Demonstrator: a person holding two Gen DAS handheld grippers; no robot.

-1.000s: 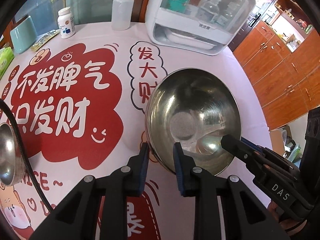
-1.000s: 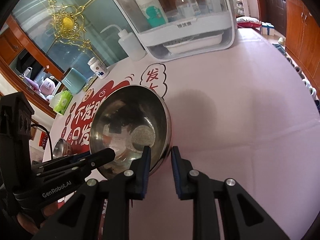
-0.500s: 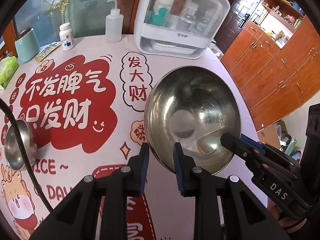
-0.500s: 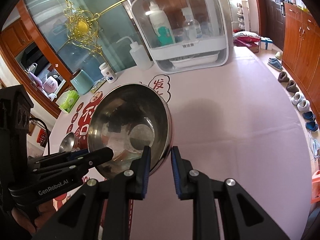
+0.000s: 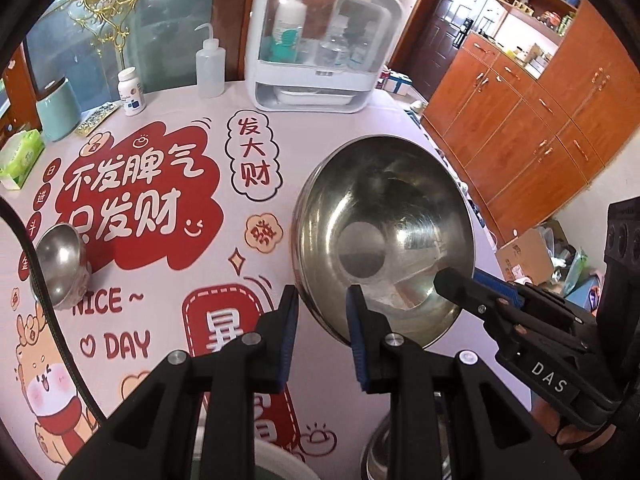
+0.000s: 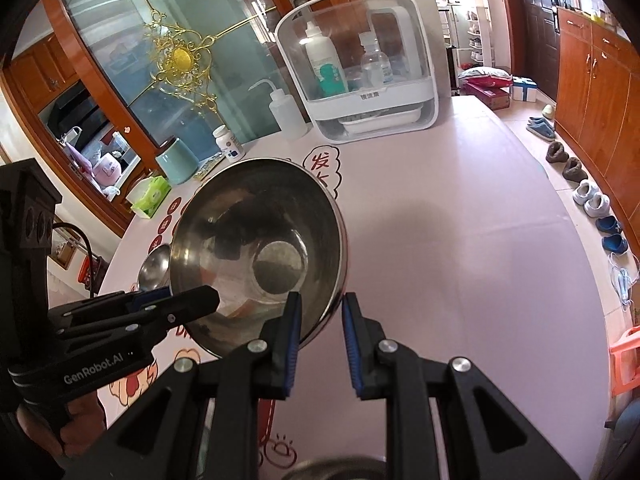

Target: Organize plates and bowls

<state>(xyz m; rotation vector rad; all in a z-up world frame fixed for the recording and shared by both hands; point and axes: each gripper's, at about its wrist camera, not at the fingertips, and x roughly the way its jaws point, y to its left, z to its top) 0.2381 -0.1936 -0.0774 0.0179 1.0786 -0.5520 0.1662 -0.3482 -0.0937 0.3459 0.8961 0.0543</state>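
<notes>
Both grippers clamped the rim of the steel bowl (image 5: 384, 232) above the table (image 5: 168, 280): left gripper (image 5: 322, 320) and right gripper (image 6: 320, 322), jaws nearly closed.

At the top centre of the left wrist view we are seeing a white storage box (image 5: 320, 52) with a clear hood holding bottles, and just left of it a squeeze bottle (image 5: 211, 66) and a small white pill bottle (image 5: 131, 91) are standing on the printed tablecloth (image 5: 140, 200). Toward the left edge we are finding a teal cup (image 5: 58, 114) and a green tissue pack (image 5: 22, 156). In the right wrist view, shoes (image 6: 592, 200) are lining the floor beside wooden cabinets (image 6: 600, 80) at the right.
</notes>
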